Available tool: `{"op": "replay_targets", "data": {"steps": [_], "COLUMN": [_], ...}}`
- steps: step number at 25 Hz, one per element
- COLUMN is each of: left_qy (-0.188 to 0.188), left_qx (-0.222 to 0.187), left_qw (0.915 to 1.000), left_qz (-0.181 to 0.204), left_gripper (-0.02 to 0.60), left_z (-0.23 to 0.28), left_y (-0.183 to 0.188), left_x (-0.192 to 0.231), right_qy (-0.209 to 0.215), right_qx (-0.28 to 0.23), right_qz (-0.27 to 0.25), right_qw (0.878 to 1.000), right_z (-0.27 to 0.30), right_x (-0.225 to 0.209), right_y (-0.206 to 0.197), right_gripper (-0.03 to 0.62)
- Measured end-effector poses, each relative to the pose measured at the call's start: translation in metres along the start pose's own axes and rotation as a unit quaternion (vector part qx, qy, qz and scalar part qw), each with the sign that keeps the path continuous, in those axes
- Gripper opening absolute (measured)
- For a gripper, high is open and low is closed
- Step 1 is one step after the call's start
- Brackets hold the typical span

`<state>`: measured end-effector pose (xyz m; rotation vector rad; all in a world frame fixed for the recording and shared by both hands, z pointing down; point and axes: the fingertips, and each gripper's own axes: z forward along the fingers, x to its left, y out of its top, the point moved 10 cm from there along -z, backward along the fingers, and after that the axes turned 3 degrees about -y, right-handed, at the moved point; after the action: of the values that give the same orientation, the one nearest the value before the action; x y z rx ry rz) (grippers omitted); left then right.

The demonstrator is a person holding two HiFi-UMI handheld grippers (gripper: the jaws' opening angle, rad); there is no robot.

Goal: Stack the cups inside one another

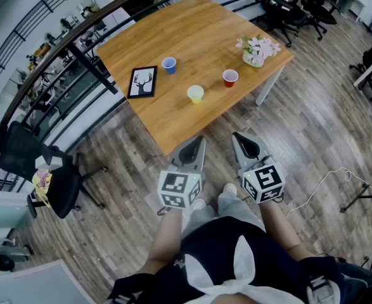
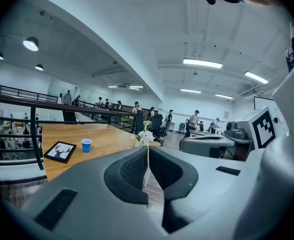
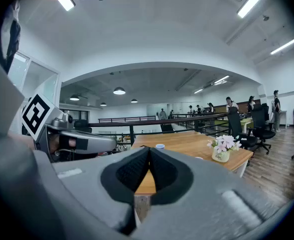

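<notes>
Three cups stand apart on the wooden table: a blue cup at the back, a yellow cup nearest the front edge, and a red cup to the right. The blue cup also shows in the left gripper view, and its rim in the right gripper view. My left gripper and right gripper hang side by side in front of the table, short of its edge. Both are shut and hold nothing; their jaws meet at the tips.
A framed deer picture lies left of the blue cup. A small vase of pink flowers stands at the table's right corner. A black railing runs behind the table. An office chair stands at the left on the wooden floor.
</notes>
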<state>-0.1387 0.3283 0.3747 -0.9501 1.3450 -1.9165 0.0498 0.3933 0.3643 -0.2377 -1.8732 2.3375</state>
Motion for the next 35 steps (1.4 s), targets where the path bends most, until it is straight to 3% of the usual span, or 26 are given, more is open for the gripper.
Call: {"op": "replay_targets", "data": {"steps": [14, 27, 35], "left_qy": [0.02, 0.083, 0.094], "left_qx": [0.004, 0.009, 0.028], "left_qw": [0.9998, 0.9965, 0.9951], "left_qz": [0.006, -0.006, -0.015], "left_gripper": [0.026, 0.026, 0.025], "left_z": [0.049, 0.093, 0.129], "left_y": [0.007, -0.003, 0.004], "left_x": [-0.005, 0.011, 0.071], "right_qy": [0.011, 0.046, 0.04], "right_qx": [0.004, 0.039, 0.055], "right_qz": [-0.023, -0.043, -0.028], "right_qw": [1.0, 0.997, 0.997], "right_z": [0.019, 0.069, 0.13], "right_x": [-0.052, -0.109, -0.134], "right_y": [0.002, -0.012, -0.012], "right_gripper": [-0.002, -0.002, 0.106]}}
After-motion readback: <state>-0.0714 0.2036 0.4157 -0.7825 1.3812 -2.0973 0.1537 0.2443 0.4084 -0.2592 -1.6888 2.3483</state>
